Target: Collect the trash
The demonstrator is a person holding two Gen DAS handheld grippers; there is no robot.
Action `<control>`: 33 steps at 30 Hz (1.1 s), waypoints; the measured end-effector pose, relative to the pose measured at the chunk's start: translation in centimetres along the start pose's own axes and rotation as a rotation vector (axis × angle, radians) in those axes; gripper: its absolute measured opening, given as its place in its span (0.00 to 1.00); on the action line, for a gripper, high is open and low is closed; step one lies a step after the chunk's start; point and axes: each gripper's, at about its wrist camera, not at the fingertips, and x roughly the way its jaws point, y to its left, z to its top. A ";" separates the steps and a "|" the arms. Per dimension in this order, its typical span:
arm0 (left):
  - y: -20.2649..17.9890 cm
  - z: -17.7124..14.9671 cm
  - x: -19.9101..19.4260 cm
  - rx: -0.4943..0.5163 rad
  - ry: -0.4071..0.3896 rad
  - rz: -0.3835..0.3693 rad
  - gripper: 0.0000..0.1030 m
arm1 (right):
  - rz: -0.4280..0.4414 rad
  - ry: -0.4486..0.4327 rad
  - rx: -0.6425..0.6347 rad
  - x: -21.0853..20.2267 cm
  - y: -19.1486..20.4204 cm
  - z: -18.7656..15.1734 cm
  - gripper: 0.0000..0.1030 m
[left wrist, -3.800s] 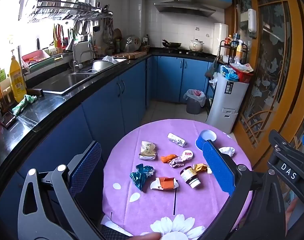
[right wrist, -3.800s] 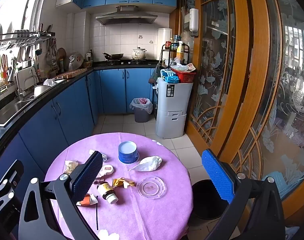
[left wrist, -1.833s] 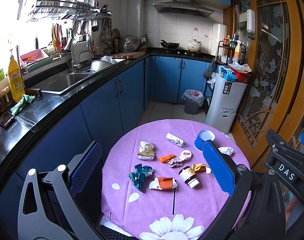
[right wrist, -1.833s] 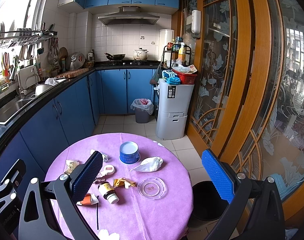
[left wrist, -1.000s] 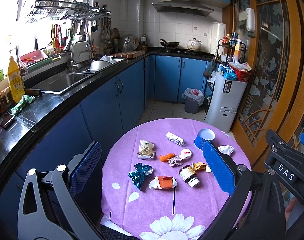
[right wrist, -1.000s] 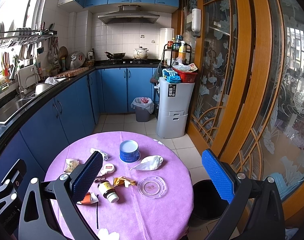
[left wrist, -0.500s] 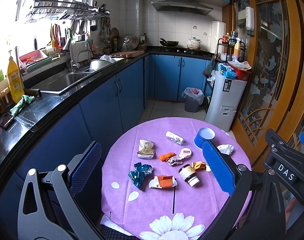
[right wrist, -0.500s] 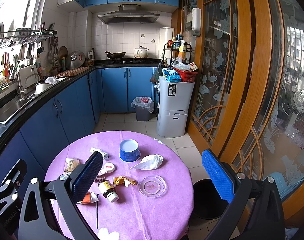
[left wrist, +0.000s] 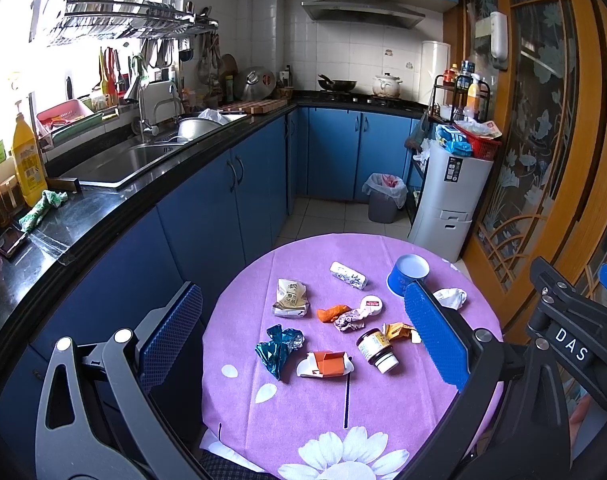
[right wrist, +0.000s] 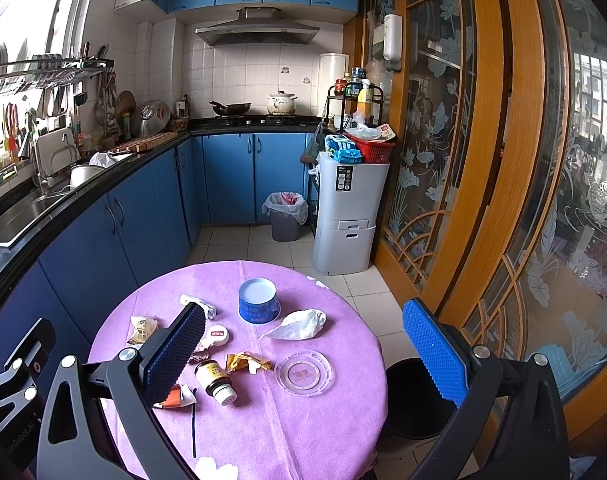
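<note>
Trash lies on a round table with a purple cloth (left wrist: 383,400): a teal foil wrapper (left wrist: 277,346), an orange-and-white carton (left wrist: 327,364), a small jar on its side (left wrist: 375,352), a beige snack bag (left wrist: 289,298), crumpled wrappers (left wrist: 349,318), a blue cup (right wrist: 258,301), a white tissue (right wrist: 297,325) and a clear lid (right wrist: 302,373). My left gripper (left wrist: 303,340) is open and empty above the table's near side. My right gripper (right wrist: 303,344) is open and empty, also above the table. A black bin (right wrist: 417,398) stands on the floor right of the table.
Blue cabinets and a black counter with a sink (left wrist: 115,164) run along the left. A grey lined bin (left wrist: 383,200) and a white cabinet (right wrist: 345,216) stand at the far end. Wooden glass doors (right wrist: 483,160) close off the right side.
Both views have shifted only slightly; the table and trash sit a little lower and nearer in frame. Both grippers stay open and empty.
</note>
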 end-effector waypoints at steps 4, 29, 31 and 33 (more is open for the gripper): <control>-0.1 0.0 0.0 0.001 0.003 0.001 0.97 | 0.001 0.004 -0.001 0.1 0.2 -0.2 0.94; 0.9 -0.9 7.5 -0.026 0.286 0.003 0.97 | 0.039 0.200 -0.017 6.3 0.7 -1.6 0.94; 1.0 -2.2 9.9 -0.019 0.383 0.011 0.97 | 0.056 0.301 -0.020 8.7 0.9 -3.0 0.94; 1.1 -3.9 12.3 -0.006 0.476 0.024 0.97 | 0.064 0.381 -0.028 10.6 1.3 -4.2 0.94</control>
